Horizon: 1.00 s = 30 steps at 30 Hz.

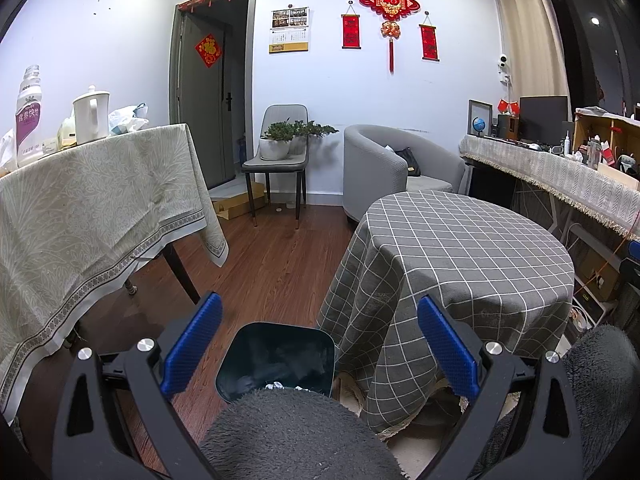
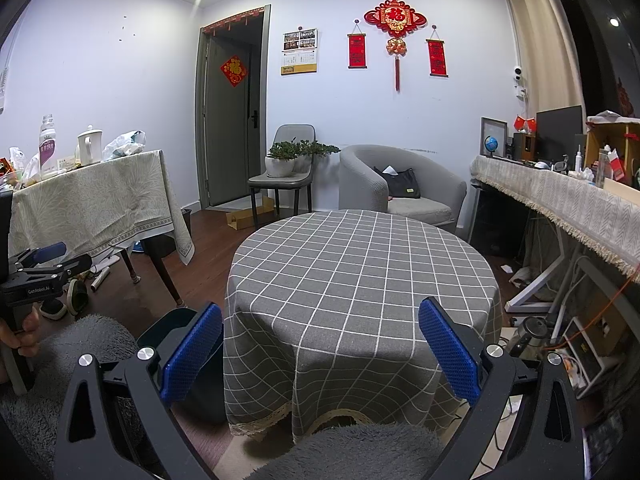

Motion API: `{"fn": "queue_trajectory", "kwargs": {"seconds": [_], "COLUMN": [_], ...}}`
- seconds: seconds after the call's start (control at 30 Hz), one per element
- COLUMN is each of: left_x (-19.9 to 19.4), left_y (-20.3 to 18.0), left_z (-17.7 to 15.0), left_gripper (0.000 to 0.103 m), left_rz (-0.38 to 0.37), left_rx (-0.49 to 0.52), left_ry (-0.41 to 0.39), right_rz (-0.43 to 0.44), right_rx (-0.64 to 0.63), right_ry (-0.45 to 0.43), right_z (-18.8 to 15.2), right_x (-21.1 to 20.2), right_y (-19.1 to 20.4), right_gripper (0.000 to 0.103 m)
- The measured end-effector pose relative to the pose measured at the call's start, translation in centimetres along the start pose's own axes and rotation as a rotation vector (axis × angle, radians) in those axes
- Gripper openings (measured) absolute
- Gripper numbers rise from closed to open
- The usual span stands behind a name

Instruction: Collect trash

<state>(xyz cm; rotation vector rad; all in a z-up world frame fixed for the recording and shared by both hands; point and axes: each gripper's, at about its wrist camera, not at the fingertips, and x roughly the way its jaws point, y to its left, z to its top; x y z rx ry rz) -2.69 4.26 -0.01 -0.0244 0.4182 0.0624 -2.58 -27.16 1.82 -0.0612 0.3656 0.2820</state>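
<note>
A dark trash bin [image 1: 276, 360] stands on the wood floor left of the round table, with pale crumpled trash inside at its near edge. My left gripper [image 1: 320, 344] is open and empty, held above and just behind the bin. My right gripper [image 2: 320, 348] is open and empty, facing the round table with the grey checked cloth [image 2: 360, 272]. The bin's edge shows in the right wrist view [image 2: 176, 324] behind my left finger. The left gripper also shows at the far left of the right wrist view [image 2: 44, 260].
A table with a pale patterned cloth [image 1: 92, 200] at the left holds a bottle, a white kettle and bags. A grey armchair [image 2: 400, 188], a chair with potted plants [image 2: 288, 168] and a cluttered long desk [image 2: 560, 192] line the back and right. Grey fleece-clad knees [image 1: 292, 432] lie close below.
</note>
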Motion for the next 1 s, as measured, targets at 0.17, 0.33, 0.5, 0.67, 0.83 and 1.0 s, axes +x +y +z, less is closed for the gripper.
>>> {"fn": "queue_trajectory", "kwargs": {"seconds": [0.17, 0.33, 0.5, 0.67, 0.83, 1.0], "left_x": [-0.01, -0.02, -0.06, -0.03, 0.09, 0.13], "left_y": [-0.03, -0.07, -0.10, -0.08, 0.11, 0.30], "left_z": [-0.01, -0.02, -0.02, 0.09, 0.16, 0.22], "left_gripper": [0.100, 0.100, 0.100, 0.100, 0.100, 0.100], "left_rz": [0.000, -0.002, -0.002, -0.002, -0.010, -0.009], "left_rx": [0.000, 0.001, 0.002, 0.009, 0.000, 0.001], "left_ry": [0.000, 0.001, 0.001, 0.001, 0.009, 0.010], "right_rz": [0.000, -0.001, -0.001, -0.001, -0.001, -0.001], "right_rx": [-0.002, -0.003, -0.003, -0.004, -0.005, -0.005], "right_ry": [0.001, 0.002, 0.002, 0.002, 0.002, 0.002], "right_z": [0.01, 0.03, 0.06, 0.07, 0.09, 0.11], "right_x": [-0.03, -0.06, -0.10, -0.07, -0.08, -0.09], "right_y": [0.03, -0.08, -0.19, -0.19, -0.21, -0.21], "right_gripper": [0.099, 0.100, 0.100, 0.100, 0.100, 0.100]}}
